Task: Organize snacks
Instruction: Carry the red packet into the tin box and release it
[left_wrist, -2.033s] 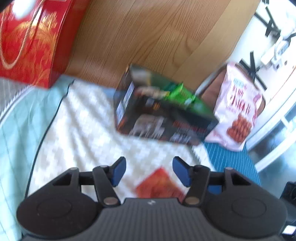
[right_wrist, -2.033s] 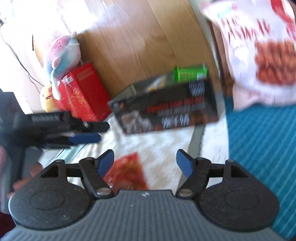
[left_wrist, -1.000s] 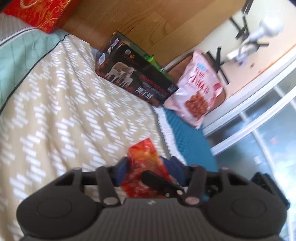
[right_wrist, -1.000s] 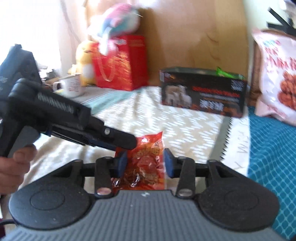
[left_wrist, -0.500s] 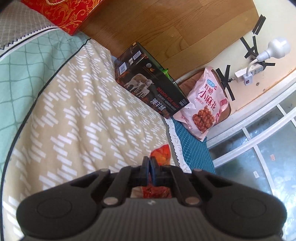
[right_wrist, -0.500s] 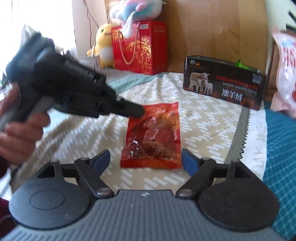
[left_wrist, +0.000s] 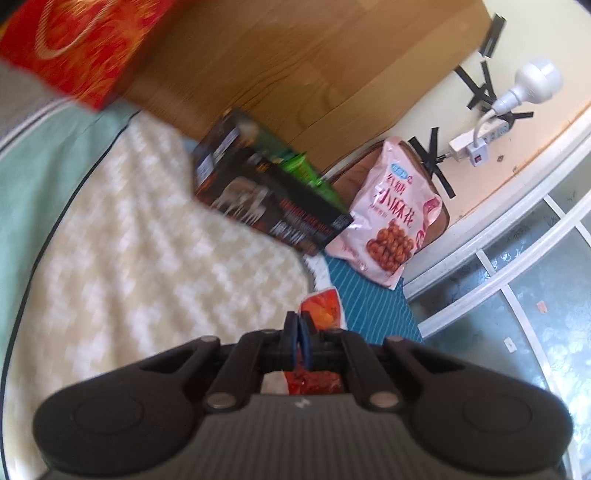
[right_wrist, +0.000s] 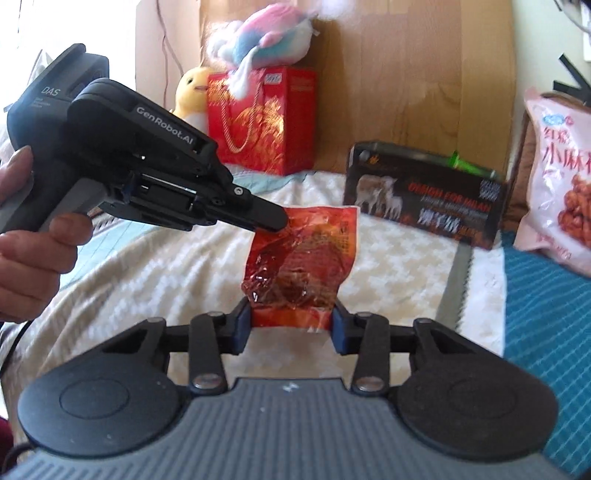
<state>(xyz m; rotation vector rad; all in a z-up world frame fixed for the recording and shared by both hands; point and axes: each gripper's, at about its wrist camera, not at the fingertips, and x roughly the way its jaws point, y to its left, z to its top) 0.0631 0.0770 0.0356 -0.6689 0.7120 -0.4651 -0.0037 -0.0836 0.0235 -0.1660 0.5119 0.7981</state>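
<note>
Left gripper (left_wrist: 297, 334) is seen in its own wrist view pinched fully together on the edge of the red snack packet (left_wrist: 320, 309), which is held lifted above the bed (left_wrist: 129, 258), probably so that it can be carried toward the black box (left_wrist: 266, 201) standing by the headboard, where a green packet (left_wrist: 303, 171) already sits. A pink snack bag (left_wrist: 391, 221) leans just beside that box. The gripper is pointed forward and slightly down, aimed between box and bag.

From the right wrist view, the right gripper (right_wrist: 291, 328) is seen partly closed, with 2 blue pads (right_wrist: 242, 326) touching the packet's (right_wrist: 303, 258) lower sides, apparently to steady the hanging packet; whether it is truly squeezed cannot be told. The left gripper (right_wrist: 277, 221) is held level from the left by a hand (right_wrist: 33, 236), clamped on the packet's top corner. A red gift bag (right_wrist: 258, 118) stands behind.
</note>
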